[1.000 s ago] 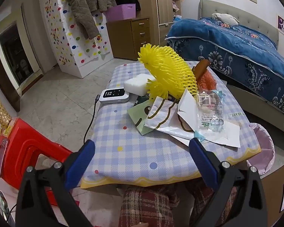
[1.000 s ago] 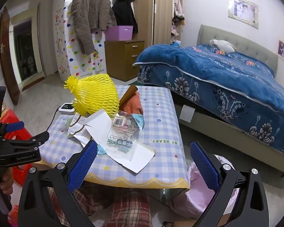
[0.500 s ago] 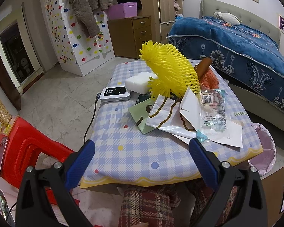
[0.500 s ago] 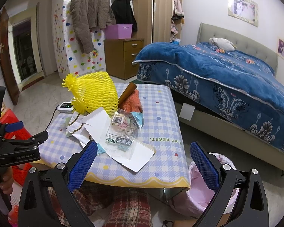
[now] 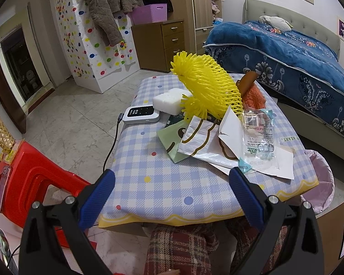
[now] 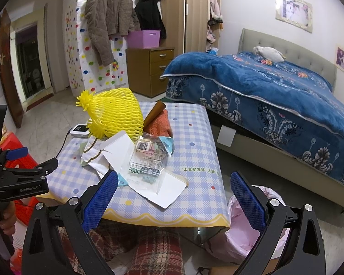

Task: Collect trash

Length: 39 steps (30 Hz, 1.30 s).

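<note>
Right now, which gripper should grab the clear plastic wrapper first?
Right. The right gripper, open, sits just before the clear plastic wrapper, with the pink-lined bin on its side. The left gripper, also open, faces bare tablecloth.

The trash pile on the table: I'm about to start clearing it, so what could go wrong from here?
1. The clear wrapper lies on loose white paper; pinching it may drag the sheet off the table's edge.
2. The yellow foam net leans over the white device, whose cable hangs off the table; a careless grab could catch it.
3. The pink-lined bin sits low beside the table, so drops may miss.
</note>
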Available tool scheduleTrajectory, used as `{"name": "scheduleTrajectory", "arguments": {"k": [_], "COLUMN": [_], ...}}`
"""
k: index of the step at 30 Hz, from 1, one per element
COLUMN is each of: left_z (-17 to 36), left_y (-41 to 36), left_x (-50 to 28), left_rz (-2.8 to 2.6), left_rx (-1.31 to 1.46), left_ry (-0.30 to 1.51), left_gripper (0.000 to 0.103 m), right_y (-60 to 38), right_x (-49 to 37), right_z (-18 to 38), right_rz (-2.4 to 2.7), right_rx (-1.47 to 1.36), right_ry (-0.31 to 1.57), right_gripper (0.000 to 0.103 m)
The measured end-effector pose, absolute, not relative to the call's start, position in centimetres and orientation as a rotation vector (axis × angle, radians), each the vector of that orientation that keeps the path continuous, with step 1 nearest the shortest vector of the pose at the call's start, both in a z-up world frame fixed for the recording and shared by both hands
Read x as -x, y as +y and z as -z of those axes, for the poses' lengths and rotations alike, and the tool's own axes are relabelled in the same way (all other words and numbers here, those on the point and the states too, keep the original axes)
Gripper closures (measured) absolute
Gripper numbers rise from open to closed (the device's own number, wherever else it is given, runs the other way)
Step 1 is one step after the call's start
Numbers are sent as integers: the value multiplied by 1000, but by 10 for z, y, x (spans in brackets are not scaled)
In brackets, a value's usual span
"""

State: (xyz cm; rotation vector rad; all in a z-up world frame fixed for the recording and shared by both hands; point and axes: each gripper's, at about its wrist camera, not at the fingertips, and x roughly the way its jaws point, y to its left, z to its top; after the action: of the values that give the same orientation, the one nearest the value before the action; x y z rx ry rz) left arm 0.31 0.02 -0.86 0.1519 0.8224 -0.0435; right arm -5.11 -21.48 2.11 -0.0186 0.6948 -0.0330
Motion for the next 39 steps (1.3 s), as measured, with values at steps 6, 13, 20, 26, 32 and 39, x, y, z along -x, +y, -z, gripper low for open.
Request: {"name": "scheduleTrajectory", "arguments": {"k": [6, 13, 20, 26, 32, 39], "left_z": [7, 7, 7, 8, 7, 6], "left_y": [1, 1, 1, 2, 2, 1], "left_x": [-3, -2, -2, -2, -2, -2], "left_rz": [42, 42, 38, 37, 37, 36], "left_rx": [-152, -153, -153, -153, -153, -155], "left_ry": [822, 823, 822, 819, 819, 821], "left_gripper": [7, 7, 7, 7, 7, 7], "right_y": [-215, -215, -214, -213, -214, -214], "right_x": [50, 50, 50, 49, 49, 49], "right_z": [-21, -21, -21, -21, -21, -19], "right_rz": [35, 36, 35, 35, 35, 34], "right_rx": [14, 13, 14, 14, 15, 15], "right_ry": [698, 699, 699, 700, 700, 702], "right_gripper": [6, 6, 6, 6, 6, 6]}}
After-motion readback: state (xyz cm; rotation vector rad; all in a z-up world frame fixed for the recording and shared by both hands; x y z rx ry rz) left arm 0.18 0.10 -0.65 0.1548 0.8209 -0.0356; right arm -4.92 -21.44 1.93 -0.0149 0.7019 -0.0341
